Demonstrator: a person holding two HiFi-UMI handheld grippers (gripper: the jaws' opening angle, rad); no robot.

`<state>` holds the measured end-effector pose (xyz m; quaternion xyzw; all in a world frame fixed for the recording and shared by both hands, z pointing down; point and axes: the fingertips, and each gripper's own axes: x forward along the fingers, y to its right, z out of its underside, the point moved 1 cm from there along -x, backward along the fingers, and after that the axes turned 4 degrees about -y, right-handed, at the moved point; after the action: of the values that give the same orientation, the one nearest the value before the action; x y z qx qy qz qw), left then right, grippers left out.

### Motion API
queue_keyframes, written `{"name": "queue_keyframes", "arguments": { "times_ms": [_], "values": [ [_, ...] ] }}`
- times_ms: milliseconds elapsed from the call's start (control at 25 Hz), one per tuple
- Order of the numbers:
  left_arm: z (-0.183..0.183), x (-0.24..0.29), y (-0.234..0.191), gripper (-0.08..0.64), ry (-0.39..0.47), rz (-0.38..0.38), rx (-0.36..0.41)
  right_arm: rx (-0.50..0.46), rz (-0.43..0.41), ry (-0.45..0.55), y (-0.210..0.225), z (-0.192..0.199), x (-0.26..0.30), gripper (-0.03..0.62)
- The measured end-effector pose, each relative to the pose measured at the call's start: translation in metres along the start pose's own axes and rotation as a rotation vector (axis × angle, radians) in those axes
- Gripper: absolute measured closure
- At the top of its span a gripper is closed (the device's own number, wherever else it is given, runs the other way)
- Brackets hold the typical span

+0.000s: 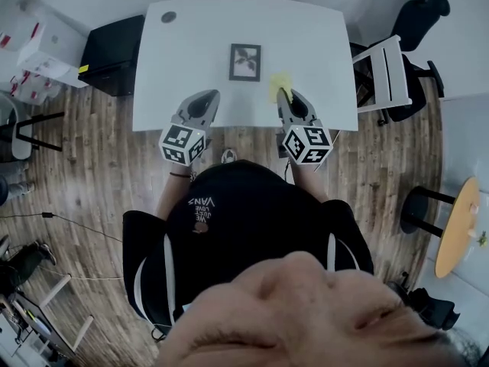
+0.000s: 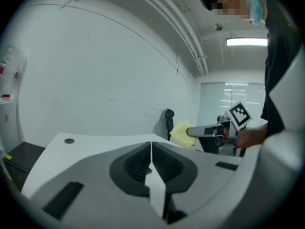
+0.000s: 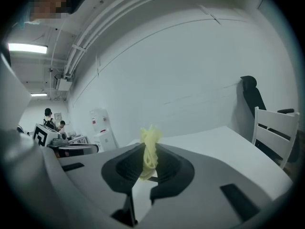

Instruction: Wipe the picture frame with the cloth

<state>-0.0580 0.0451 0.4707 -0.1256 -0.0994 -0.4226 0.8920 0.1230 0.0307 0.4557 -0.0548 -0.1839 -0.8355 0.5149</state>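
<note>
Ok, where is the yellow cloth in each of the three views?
Head view: yellow cloth at the right tool's tip, right of the dark picture frame.
Left gripper view: cloth right of centre, on the right tool's end.
Right gripper view: cloth at centre, pinched between the jaws.
Shared landmark: the white table.

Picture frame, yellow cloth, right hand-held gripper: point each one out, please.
Picture frame (image 1: 245, 62): head view, on its dark centre picture.
Yellow cloth (image 3: 150, 142): right gripper view, on the bunched fold between the jaws.
Right hand-held gripper (image 1: 283, 95): head view, midway between its fingertips.
</note>
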Motion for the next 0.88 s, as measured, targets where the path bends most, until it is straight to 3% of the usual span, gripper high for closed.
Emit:
{"name": "queue_keyframes", "arguments": {
  "times_ms": [440, 880],
  "values": [
    [0.002, 0.018, -0.017, 0.543, -0.024, 0.051, -0.006, 0.022, 0.025, -0.008, -0.001, -0.002, 0.023, 0.545],
    [-0.013, 0.049, -0.030, 0.542, -0.036, 0.034, -0.015, 0.028, -0.008, -0.030, 0.020, -0.018, 0.057, 0.545]
  ]
}}
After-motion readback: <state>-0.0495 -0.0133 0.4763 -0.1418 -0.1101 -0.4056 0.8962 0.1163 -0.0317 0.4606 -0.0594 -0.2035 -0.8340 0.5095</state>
